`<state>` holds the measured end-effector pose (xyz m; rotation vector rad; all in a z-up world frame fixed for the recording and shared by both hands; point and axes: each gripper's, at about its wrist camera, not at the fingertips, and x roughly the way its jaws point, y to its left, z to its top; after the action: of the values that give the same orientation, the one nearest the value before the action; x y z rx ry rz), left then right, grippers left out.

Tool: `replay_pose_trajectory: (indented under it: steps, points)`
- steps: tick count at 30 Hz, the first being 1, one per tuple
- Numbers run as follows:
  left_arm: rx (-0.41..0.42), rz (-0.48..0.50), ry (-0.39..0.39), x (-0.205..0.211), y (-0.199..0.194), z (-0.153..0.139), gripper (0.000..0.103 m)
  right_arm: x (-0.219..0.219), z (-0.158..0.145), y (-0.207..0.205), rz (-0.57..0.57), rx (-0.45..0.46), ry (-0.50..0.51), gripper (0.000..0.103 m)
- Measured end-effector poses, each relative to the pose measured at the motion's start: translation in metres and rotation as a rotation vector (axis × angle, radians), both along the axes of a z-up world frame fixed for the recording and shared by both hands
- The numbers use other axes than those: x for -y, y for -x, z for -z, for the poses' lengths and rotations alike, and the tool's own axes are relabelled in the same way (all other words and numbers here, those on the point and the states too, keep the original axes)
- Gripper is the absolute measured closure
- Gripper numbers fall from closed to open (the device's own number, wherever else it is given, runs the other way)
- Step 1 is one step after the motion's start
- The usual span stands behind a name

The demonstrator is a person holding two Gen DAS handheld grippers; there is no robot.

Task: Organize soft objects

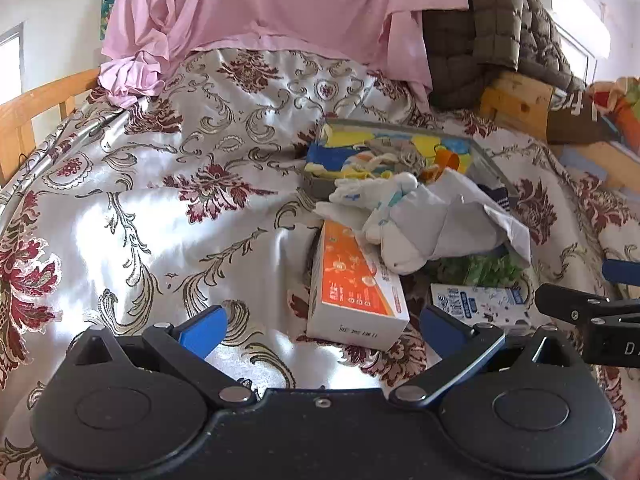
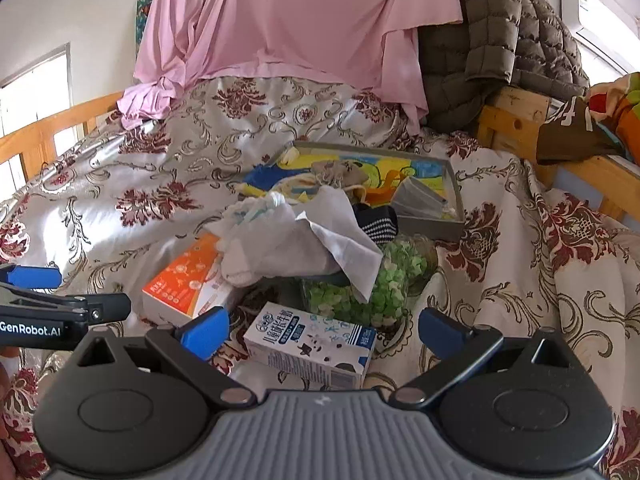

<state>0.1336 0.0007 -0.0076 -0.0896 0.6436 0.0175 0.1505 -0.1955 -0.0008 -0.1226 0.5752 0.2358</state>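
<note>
Both grippers empty, fingers spread wide. Left gripper (image 1: 322, 326) has the orange box (image 1: 354, 284) just ahead between its fingers. Right gripper (image 2: 323, 330) frames the milk carton (image 2: 312, 344). Soft items: white sock bundle (image 2: 276, 240) draped over the boxes, beyond both finger pairs, lying against the near edge of the grey tray (image 2: 454, 200) on the bed (image 2: 140, 184). Judgement: the spread fingers suit a coming grasp; the tray already holding cloth pieces looks like the collecting place.

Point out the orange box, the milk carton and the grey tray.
orange box (image 1: 352, 280), left wrist view, on its orange top face.
milk carton (image 2: 308, 340), right wrist view, on its printed top face.
grey tray (image 2: 436, 226), right wrist view, on its near grey wall.
</note>
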Motion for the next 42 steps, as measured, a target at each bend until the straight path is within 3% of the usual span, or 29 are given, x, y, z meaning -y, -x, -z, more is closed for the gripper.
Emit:
replay_pose_trajectory:
  steps: [12, 21, 26, 33, 38, 42]
  points:
    - [-0.056, -0.001, -0.025, 0.001, -0.008, 0.008, 0.001, -0.008, 0.01, -0.008, -0.028, -0.069, 0.042, 0.0]
    - [-0.048, 0.059, -0.127, 0.006, -0.033, 0.002, 0.001, -0.006, 0.014, -0.016, -0.036, -0.091, 0.006, 0.0]
    - [-0.049, 0.096, -0.139, 0.004, -0.05, 0.001, 0.001, 0.0, 0.01, -0.017, 0.015, -0.027, -0.022, 0.0]
    - [0.038, 0.087, -0.195, -0.002, -0.075, -0.004, 0.001, 0.0, 0.005, -0.025, 0.018, 0.097, -0.013, 0.0]
    - [0.096, 0.127, -0.167, -0.005, -0.092, -0.005, 0.001, -0.01, 0.007, -0.042, -0.037, 0.154, 0.027, 0.0]
    - [0.116, 0.185, -0.095, -0.005, -0.109, -0.005, 0.001, -0.019, 0.015, -0.065, -0.058, 0.166, 0.063, 0.0]
